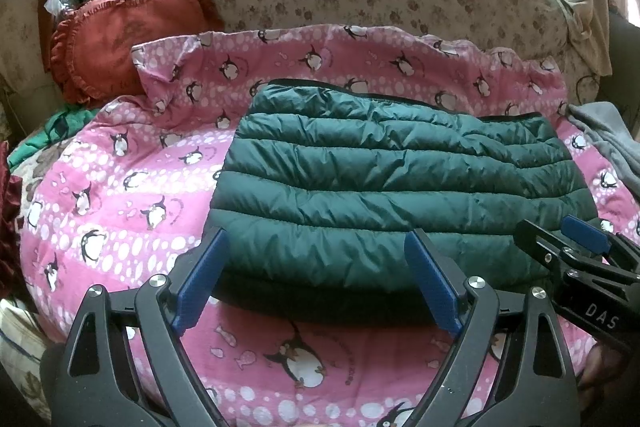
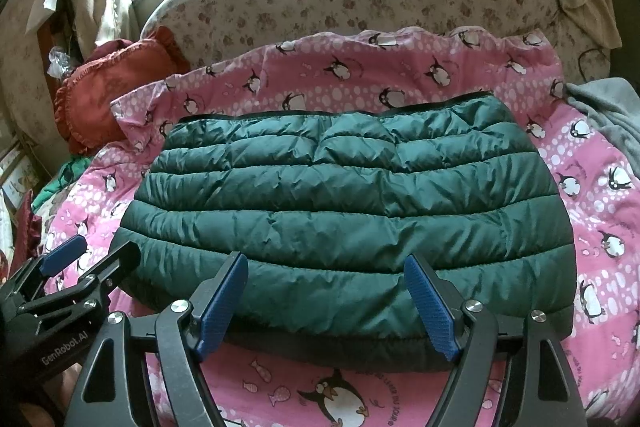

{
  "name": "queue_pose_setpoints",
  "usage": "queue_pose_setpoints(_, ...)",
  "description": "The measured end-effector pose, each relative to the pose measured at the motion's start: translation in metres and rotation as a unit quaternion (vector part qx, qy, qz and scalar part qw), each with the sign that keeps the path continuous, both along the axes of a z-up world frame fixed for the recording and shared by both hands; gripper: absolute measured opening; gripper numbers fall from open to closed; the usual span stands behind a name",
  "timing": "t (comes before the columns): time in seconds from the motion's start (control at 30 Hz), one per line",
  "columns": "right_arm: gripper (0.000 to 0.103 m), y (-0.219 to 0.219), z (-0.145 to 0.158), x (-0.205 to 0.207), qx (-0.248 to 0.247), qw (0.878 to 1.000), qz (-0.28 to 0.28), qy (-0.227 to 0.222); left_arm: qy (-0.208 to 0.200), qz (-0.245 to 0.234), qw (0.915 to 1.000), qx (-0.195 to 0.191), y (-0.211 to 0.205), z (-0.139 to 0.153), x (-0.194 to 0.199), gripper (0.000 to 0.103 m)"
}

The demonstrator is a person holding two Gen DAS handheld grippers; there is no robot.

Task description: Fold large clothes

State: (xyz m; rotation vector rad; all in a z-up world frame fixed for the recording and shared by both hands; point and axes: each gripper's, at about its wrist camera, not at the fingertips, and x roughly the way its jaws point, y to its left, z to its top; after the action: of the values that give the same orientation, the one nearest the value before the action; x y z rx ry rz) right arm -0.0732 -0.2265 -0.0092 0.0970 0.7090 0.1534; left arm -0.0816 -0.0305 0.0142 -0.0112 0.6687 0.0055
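Right wrist: folded jacket (image 2: 344,223) lengthwise left-right.

Quilted jacket (image 2: 344,211): thin green synthetic shell, slight sheen, finely crinkled. Pink penguin-print sheet (image 1: 120,163): matt woven cloth. Left gripper (image 1: 316,283) and right gripper (image 2: 326,303): matt black plastic arms, ribbed blue pads (image 2: 430,311), shiny metal pivot bolts.

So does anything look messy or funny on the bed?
The green jacket is folded into a fairly tidy block on the pink penguin sheet. Only the sheet's far left corner looks rumpled and turned up by the red pillow. Nothing looks torn or spilled.
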Motion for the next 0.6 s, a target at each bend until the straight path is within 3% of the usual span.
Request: queue_pose_setpoints(0.6,0.078,-0.002,-0.005,0.009,0.000,1.000,-0.003,0.011,-0.002,-0.012,0.9999,0.006,-0.005,-0.007,0.010,0.089)
